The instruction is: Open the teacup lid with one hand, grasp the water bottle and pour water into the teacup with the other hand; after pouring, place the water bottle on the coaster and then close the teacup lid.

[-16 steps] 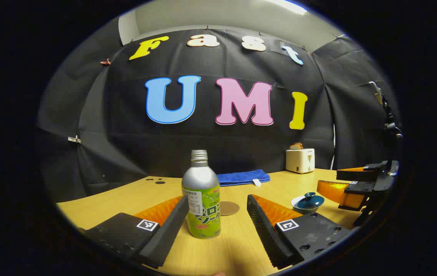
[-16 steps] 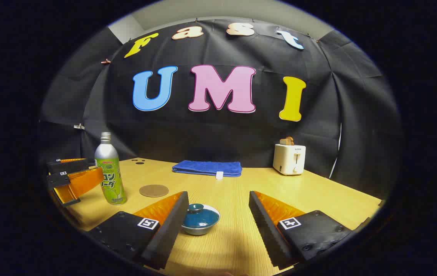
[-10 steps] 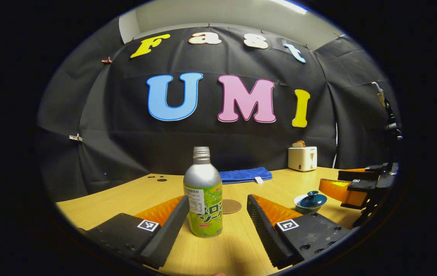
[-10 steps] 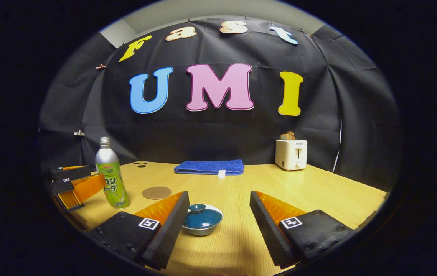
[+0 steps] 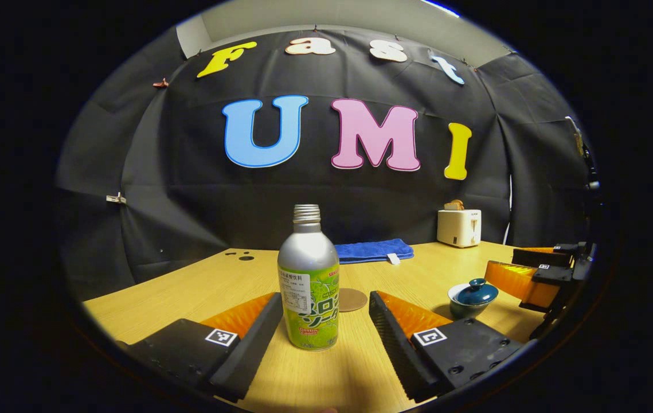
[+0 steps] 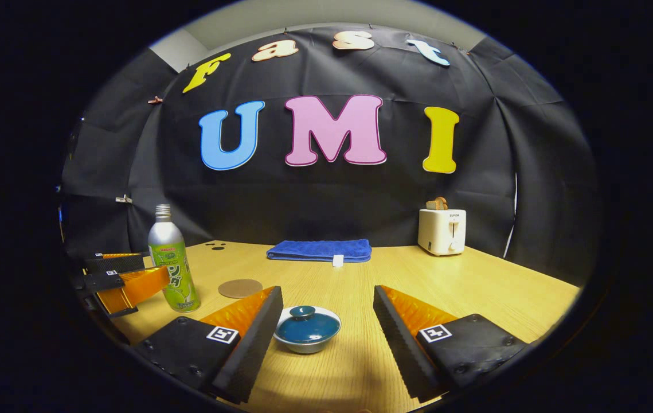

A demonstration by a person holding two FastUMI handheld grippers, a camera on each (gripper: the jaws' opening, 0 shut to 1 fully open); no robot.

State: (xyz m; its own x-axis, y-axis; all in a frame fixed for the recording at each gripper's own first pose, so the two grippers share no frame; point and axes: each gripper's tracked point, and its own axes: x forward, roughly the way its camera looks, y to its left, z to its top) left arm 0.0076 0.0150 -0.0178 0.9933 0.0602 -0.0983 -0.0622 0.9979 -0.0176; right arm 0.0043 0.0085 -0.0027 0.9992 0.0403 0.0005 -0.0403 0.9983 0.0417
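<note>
A silver bottle [image 5: 309, 287] with a green label stands upright on the wooden table [image 5: 200, 287], capless. My left gripper [image 5: 324, 299] is open, and the bottle's lower part sits just ahead between its fingers, nearer the left one, without contact. A round brown coaster [image 5: 352, 299] lies behind the bottle. The white teacup [image 6: 307, 338] with its blue lid [image 6: 307, 326] on stands between the tips of my open right gripper [image 6: 327, 292], close to the left finger. In the right gripper view the bottle [image 6: 172, 264], coaster [image 6: 240, 288] and left gripper [image 6: 125, 281] are at the left.
A folded blue towel [image 6: 320, 250] lies at the back of the table, and a white toaster [image 6: 442, 231] stands at the back right. The black cloth wall closes the far side. The right gripper [image 5: 527, 275] is at the right of the left gripper view, beside the teacup [image 5: 472, 298].
Both grippers have eased forward and lower. The bottle looms larger between the left fingers, and the teacup has drawn slightly closer to the right fingers. Nothing has been gripped.
</note>
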